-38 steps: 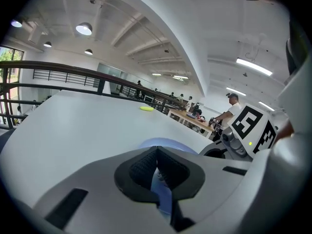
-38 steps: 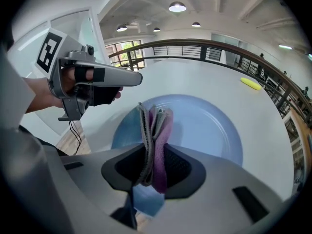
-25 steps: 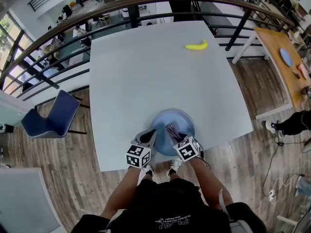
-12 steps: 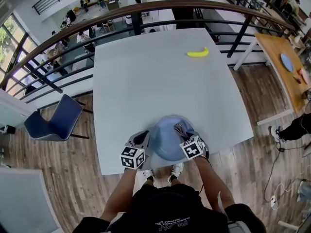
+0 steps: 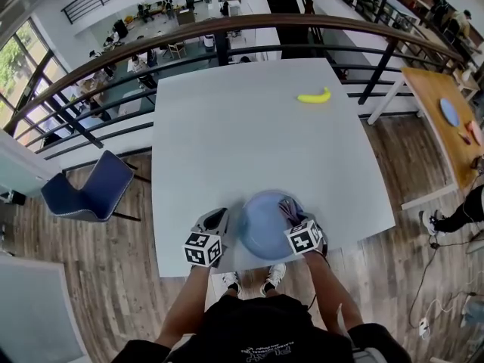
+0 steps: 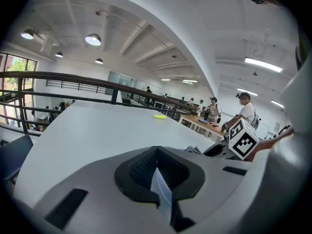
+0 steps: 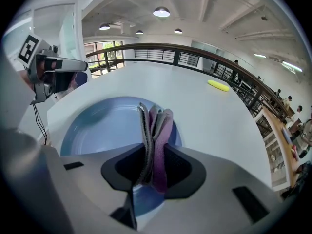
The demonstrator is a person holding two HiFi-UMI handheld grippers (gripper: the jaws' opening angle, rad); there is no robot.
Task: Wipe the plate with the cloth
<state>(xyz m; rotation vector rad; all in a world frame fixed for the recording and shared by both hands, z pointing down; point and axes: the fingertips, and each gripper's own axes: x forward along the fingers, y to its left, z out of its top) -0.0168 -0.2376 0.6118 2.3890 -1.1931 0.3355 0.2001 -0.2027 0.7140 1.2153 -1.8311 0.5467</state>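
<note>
A blue plate (image 5: 265, 225) lies near the front edge of the white table (image 5: 242, 134). My left gripper (image 5: 228, 221) is shut on the plate's left rim; in the left gripper view the thin rim (image 6: 161, 191) stands pinched in my left gripper (image 6: 158, 179). My right gripper (image 5: 292, 216) is shut on a folded grey and purple cloth (image 5: 289, 207) over the plate's right side. In the right gripper view the cloth (image 7: 155, 130) sticks up out of my right gripper (image 7: 153, 167), with the plate (image 7: 107, 126) just beyond it.
A yellow banana (image 5: 314, 96) lies at the table's far right. A dark railing (image 5: 227, 25) runs behind the table. A blue chair (image 5: 83, 189) stands at the left, a wooden table (image 5: 446, 119) at the right. The table's front edge is right at the person's legs.
The cloth in my right gripper has slid from the plate's middle to its right side. My left gripper has kept its hold on the rim.
</note>
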